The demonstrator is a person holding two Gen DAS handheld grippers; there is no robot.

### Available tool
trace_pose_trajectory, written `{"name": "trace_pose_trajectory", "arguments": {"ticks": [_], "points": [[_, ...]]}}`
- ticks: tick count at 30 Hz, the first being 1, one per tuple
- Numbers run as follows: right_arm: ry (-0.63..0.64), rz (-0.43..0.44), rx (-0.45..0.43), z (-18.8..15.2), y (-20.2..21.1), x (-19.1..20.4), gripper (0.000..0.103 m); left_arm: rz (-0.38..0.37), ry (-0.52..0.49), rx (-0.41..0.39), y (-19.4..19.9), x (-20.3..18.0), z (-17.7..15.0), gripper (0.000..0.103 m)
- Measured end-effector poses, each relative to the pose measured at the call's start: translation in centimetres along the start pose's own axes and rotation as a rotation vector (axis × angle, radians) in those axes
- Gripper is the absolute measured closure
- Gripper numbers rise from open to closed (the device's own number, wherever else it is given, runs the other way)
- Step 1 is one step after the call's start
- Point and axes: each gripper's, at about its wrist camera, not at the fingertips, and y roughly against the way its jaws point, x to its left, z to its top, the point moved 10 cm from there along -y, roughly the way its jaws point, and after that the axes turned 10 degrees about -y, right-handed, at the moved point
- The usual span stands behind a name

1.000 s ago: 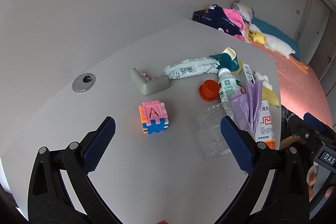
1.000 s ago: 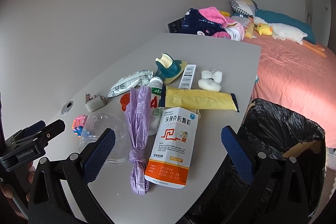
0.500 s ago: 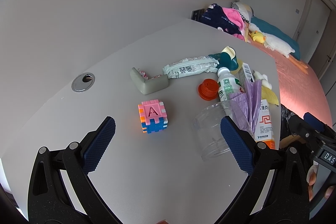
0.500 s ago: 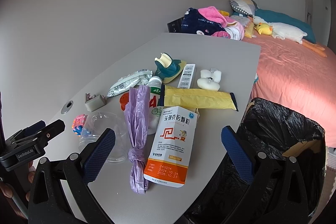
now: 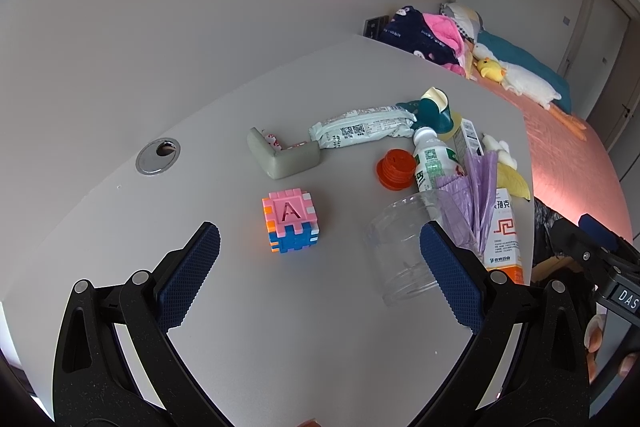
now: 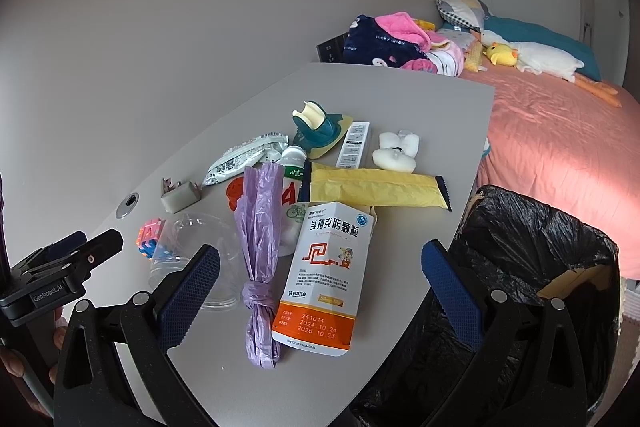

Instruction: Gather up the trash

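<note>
Foil-ish medicine pouch (image 6: pixel 320 275) lies flat on the near table (image 6: pixel 440 115) edge, just left of the black-lined bin (image 6: pixel 540 267). Looks light, floppy and slick, so we'd pinch its near sealed edge. Both our right gripper (image 6: pixel 320 263) and left gripper (image 5: pixel 320 247) are spread wide, holding nothing.

The right gripper (image 6: pixel 320 275) hangs wide open above the table's (image 6: pixel 420 99) near edge. Under it lie a knotted purple bag (image 6: pixel 258 247) and, touching it, a white-and-orange medicine pouch (image 6: pixel 324 275). A yellow packet (image 6: pixel 376 191) lies behind them. A black-lined trash bin (image 6: pixel 532 259) stands just beside the table's right edge.
</note>
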Motion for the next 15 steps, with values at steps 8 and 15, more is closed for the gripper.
{"name": "trace_pose_trajectory", "arguments": {"ticks": [8, 15], "points": [[-0.034, 0.049, 0.014, -0.2, -0.2, -0.2, 0.003, 0.018, 0.001, 0.002, 0.0, 0.3, 0.0, 0.006], [-0.020, 0.104, 0.008, -0.3, -0.7, 0.9, 0.003, 0.020, 0.037, 0.019, -0.9, 1.5, -0.4, 0.006]]}}
